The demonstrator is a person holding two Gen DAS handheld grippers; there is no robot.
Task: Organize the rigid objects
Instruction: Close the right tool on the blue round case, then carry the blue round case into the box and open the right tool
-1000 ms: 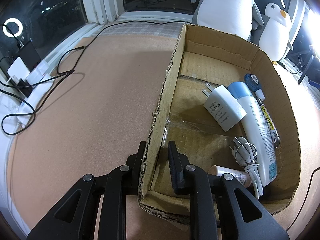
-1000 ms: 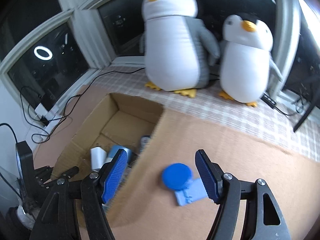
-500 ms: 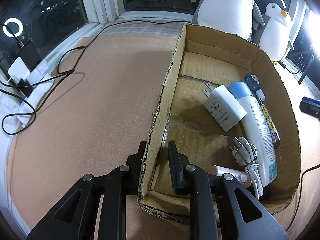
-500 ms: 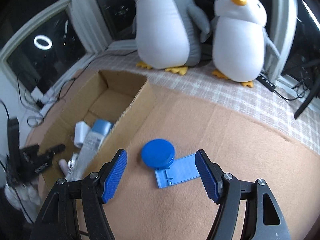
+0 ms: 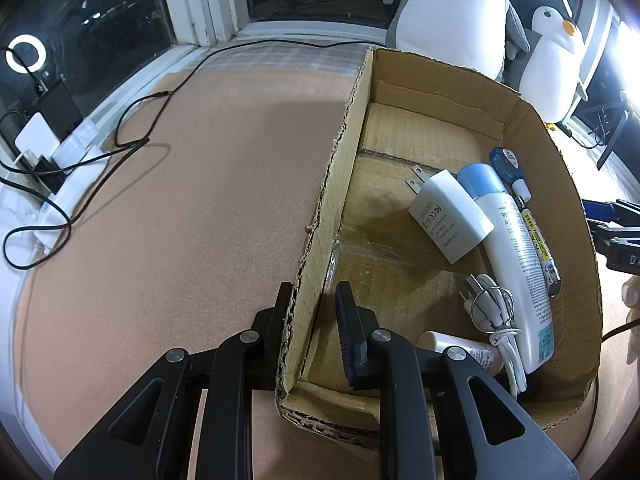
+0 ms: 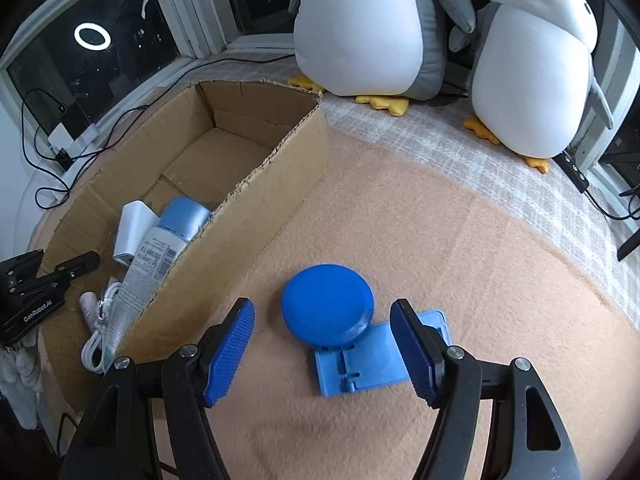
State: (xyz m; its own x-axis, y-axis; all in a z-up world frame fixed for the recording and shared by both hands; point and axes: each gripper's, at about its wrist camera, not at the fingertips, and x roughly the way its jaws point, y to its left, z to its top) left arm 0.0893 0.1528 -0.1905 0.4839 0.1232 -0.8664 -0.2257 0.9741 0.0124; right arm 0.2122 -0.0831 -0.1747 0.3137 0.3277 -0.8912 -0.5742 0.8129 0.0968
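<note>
The left claw (image 5: 310, 312) is clamped on the side wall of a cardboard box (image 5: 532, 128) that holds a white charger (image 5: 448, 216), a spray bottle (image 5: 516, 248), a pen (image 5: 538, 240) and a coiled cable (image 5: 492, 312). To the right, on the blanket-covered tabletop (image 6: 480, 240), the right claw (image 6: 322, 354) hangs open over a blue disc (image 6: 326, 304) resting on a pale blue plastic bracket (image 6: 376, 368). The risk, on this evidence: the overlapping pieces may split apart in a pinch, or the flat disc may slip sideways from the pads.
</note>
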